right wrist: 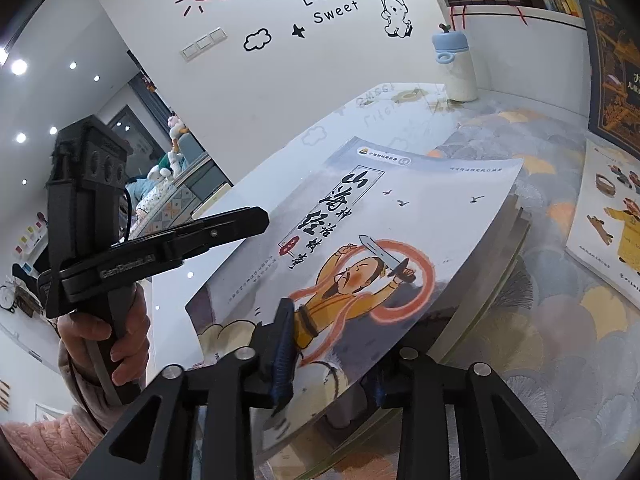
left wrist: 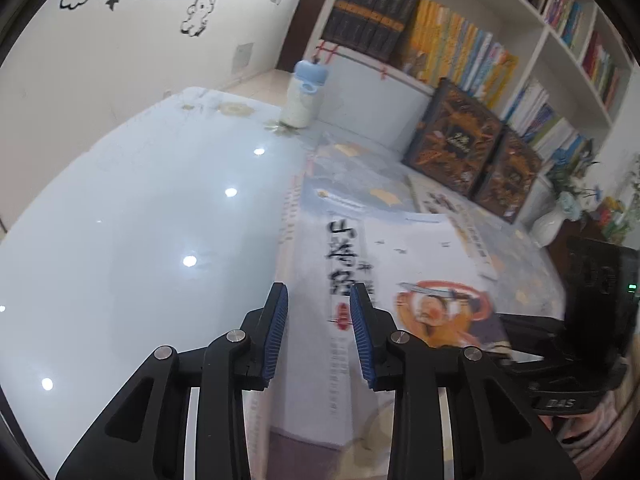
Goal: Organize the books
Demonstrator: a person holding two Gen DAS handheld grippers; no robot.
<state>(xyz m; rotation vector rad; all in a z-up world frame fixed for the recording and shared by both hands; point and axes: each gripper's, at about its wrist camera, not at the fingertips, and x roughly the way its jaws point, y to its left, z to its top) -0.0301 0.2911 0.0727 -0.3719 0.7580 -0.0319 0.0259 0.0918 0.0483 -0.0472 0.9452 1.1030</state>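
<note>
A stack of thin books, topped by a white cover showing a sword-wielding figure in yellow (left wrist: 436, 308) (right wrist: 360, 256), is held slanted over the table between both grippers. In the left wrist view my left gripper (left wrist: 319, 288) clamps the stack's spine edge, one blue pad under it and one on the cover. From the right wrist view my right gripper (right wrist: 330, 344) grips the near edge, its left pad lying on the cover and its right finger mostly hidden beneath. The left gripper (right wrist: 256, 216) reaches in from the left, held by a hand (right wrist: 104, 336).
A glossy pale-blue table (left wrist: 140, 220) spreads to the left. A blue-capped bottle (left wrist: 304, 92) stands at its far end. Two dark boxed books (left wrist: 456, 136) lean against the white bookshelf (left wrist: 560, 60). Another picture book (right wrist: 608, 220) lies to the right, near a white vase (left wrist: 548, 224).
</note>
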